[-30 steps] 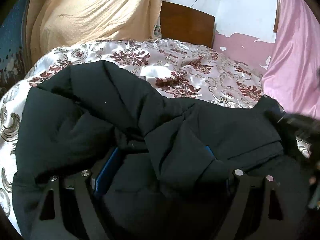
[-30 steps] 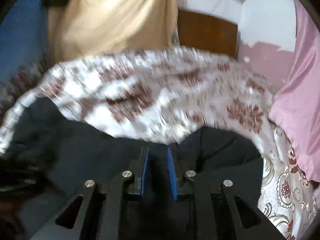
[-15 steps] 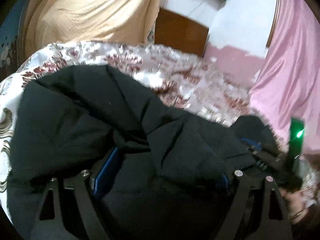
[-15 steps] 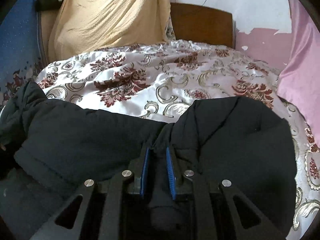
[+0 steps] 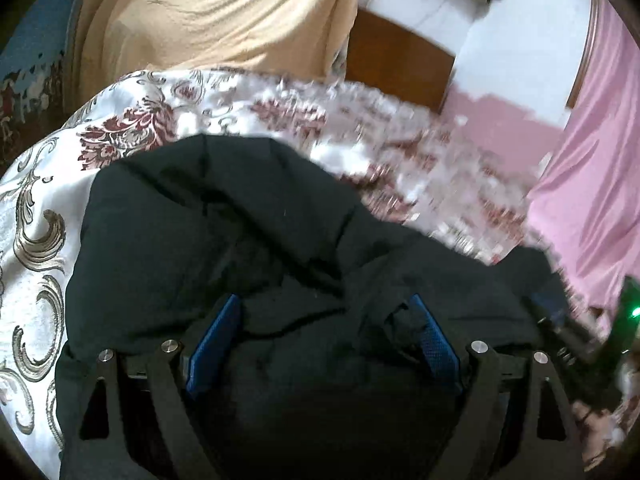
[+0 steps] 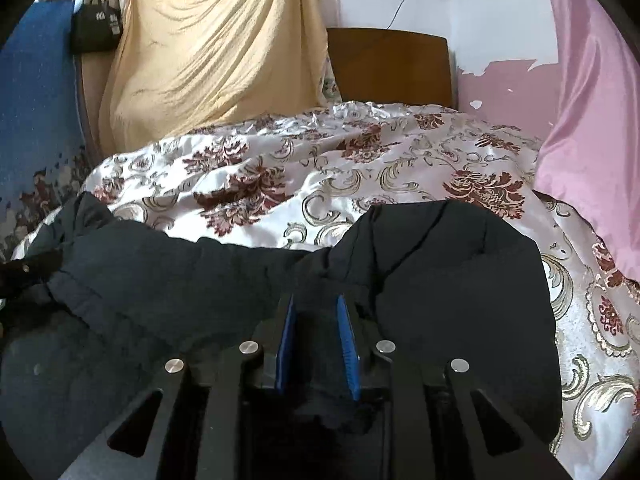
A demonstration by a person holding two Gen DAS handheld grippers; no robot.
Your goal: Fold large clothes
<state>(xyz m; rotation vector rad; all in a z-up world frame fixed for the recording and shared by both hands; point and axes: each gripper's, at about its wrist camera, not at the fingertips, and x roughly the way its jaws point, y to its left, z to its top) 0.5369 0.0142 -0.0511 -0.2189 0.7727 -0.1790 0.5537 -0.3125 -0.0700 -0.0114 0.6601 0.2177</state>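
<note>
We find the black jacket (image 6: pixel 440 280) bunched on the bed (image 6: pixel 320 184), folding unfinished. The right gripper (image 6: pixel 316 344) has been easing open around a pinch of it; the left gripper (image 5: pixel 320 344) stands wide, jacket bulging between its jaws.

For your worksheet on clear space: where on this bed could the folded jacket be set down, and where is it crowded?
Free: bedspread between black jacket and wooden headboard, bordered by pink curtain and yellow cloth. Crowded: the near edge, under the jacket.
</note>
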